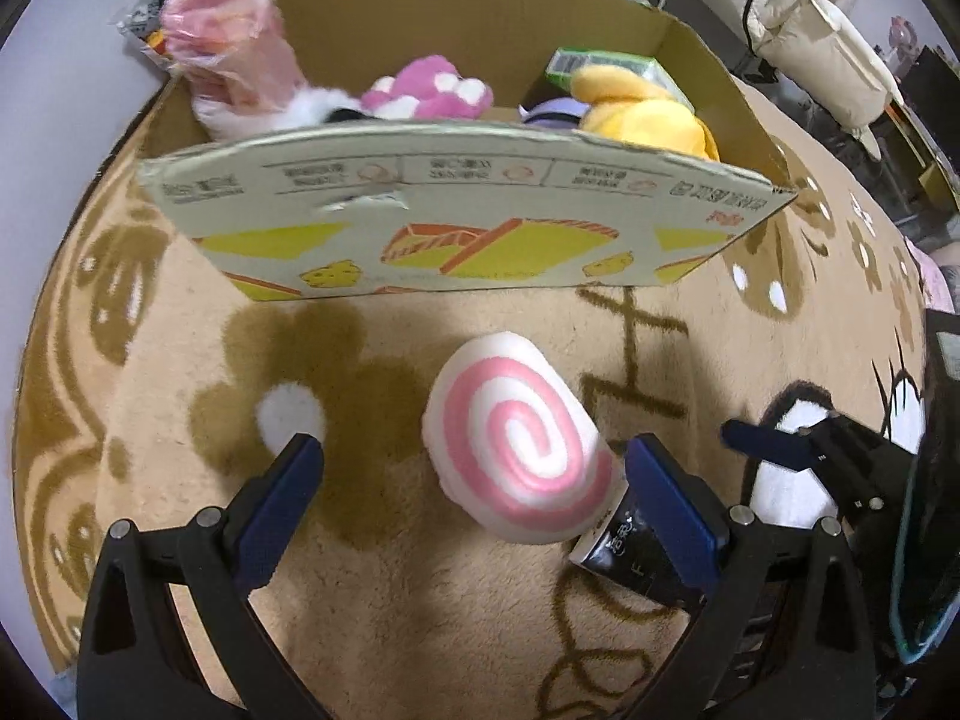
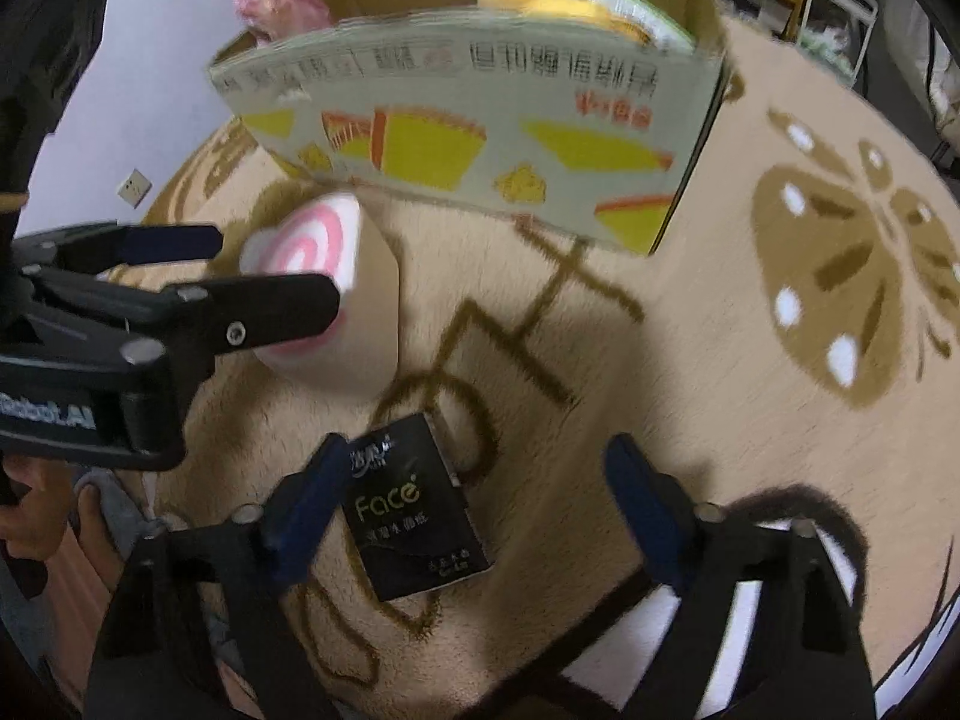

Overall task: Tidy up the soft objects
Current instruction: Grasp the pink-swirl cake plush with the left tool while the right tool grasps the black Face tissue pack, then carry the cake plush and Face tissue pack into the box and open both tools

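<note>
My left gripper (image 1: 474,498) fingers stand apart, flanking the swirl cushion (image 1: 516,450); my right gripper (image 2: 474,510) fingers stand apart around the tissue pack (image 2: 414,510). Bare rug (image 2: 660,360) separates both from the cardboard box (image 1: 456,210) edge.

On the black tissue pack (image 2: 417,507), lying on the carpet just in front of the cardboard box (image 2: 480,138), the word "Face" is printed in yellow-green; the smaller lines beneath cannot be read. The box's front panel carries inverted, blurred print. "RobotAI" is partly legible on the left gripper (image 2: 273,270) body.
</note>
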The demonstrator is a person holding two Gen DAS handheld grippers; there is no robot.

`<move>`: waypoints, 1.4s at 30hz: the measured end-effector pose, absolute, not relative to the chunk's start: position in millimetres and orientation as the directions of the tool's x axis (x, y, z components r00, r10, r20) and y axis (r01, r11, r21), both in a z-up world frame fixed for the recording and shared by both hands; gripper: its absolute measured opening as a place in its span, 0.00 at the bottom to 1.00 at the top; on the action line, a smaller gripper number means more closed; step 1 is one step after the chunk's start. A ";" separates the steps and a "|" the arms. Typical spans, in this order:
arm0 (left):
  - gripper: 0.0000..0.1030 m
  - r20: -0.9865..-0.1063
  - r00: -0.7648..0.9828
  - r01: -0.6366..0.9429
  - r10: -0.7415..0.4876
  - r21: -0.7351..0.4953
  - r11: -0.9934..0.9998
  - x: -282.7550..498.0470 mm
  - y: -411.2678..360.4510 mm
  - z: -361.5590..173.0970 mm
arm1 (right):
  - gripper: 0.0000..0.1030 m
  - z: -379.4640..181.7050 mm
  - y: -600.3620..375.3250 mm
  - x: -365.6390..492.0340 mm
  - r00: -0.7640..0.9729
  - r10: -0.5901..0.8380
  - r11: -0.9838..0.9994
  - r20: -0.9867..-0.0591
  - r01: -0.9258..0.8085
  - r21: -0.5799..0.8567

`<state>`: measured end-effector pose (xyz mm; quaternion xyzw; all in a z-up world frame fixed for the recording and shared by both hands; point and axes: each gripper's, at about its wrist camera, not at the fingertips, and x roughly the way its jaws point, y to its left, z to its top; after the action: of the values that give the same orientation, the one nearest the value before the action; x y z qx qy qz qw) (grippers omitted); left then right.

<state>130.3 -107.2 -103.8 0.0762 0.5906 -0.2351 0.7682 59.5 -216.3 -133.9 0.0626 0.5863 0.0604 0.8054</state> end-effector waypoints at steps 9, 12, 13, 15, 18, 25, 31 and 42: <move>0.96 -0.953 0.159 0.466 -0.257 -0.157 0.871 135.6 -119.5 -117.3 | 0.84 -143.2 -207.7 61.2 0.277 0.203 0.979 -0.939 -0.043 0.199; 0.90 -0.959 0.156 0.470 -0.236 -0.138 0.872 137.0 -125.0 -121.0 | 0.84 -144.8 -198.8 60.1 0.270 0.210 0.977 -0.940 -0.081 0.195; 0.89 -0.961 0.146 0.469 -0.234 -0.141 0.872 138.0 -124.9 -122.8 | 0.84 -145.8 -195.5 60.2 0.266 0.210 0.977 -0.941 -0.091 0.193; 0.84 -0.965 0.121 0.465 -0.232 -0.152 0.872 137.4 -126.8 -128.2 | 0.84 -150.1 -189.2 61.9 0.250 0.205 0.977 -0.946 -0.107 0.184; 0.77 -0.966 0.108 0.453 -0.236 -0.164 0.877 135.9 -125.4 -130.2 | 0.81 -154.7 -188.5 64.2 0.236 0.205 0.977 -0.950 -0.110 0.184; 0.50 -0.957 0.111 0.438 -0.267 -0.195 0.878 133.2 -124.0 -129.9 | 0.50 -157.1 -199.7 67.2 0.241 0.166 0.986 -0.956 -0.049 0.159; 0.35 -0.952 0.149 0.441 -0.266 -0.177 0.880 128.5 -111.2 -123.1 | 0.49 -151.5 -211.6 68.1 0.279 0.187 0.981 -0.942 -0.004 0.193; 0.31 -0.940 0.269 0.399 -0.207 -0.087 0.913 119.7 -82.1 -100.7 | 0.49 -124.0 -225.7 64.9 0.405 0.154 0.981 -0.901 0.048 0.189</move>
<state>119.7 -82.1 -100.7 0.0838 0.5733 -0.1913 0.7923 64.9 -225.7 -124.0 0.0925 0.5446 0.0319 0.8330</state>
